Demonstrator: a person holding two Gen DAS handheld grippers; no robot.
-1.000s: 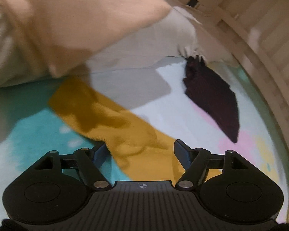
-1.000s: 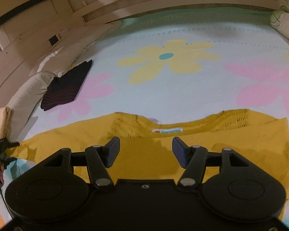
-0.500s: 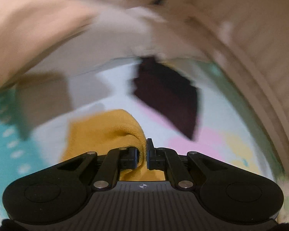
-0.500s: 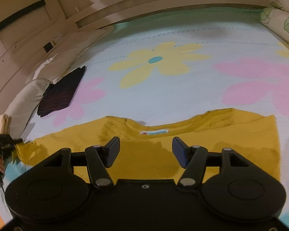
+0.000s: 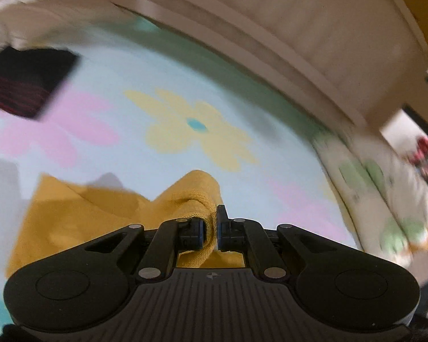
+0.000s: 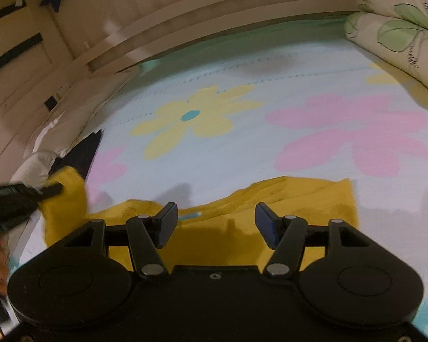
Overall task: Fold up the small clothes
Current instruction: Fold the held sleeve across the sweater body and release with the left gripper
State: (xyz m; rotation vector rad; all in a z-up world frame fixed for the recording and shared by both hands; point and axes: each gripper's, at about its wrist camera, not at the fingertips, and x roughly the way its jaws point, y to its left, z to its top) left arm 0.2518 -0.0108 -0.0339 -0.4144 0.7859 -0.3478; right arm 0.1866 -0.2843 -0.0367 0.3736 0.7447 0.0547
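A mustard-yellow knit top [image 6: 299, 202] lies on a flowered bed sheet [image 6: 242, 148]. My left gripper [image 5: 210, 228] is shut on a bunched part of the yellow top [image 5: 191, 196] and holds it lifted off the sheet. In the right wrist view the left gripper [image 6: 20, 196] shows at the far left with the raised yellow sleeve [image 6: 65, 199]. My right gripper [image 6: 215, 222] is open and empty, hovering over the top's middle near its neckline.
A dark folded garment with red stripes [image 5: 25, 85] lies at the left edge of the bed, also in the right wrist view [image 6: 82, 151]. Pale pillows [image 6: 57, 131] lie at the left, a floral bolster [image 6: 399, 28] at the right, a wooden bed rail [image 6: 214, 20] behind.
My left gripper closed on the yellow sleeve, lifted it and swung it rightward over the top. The right gripper stayed open and drifted slightly.
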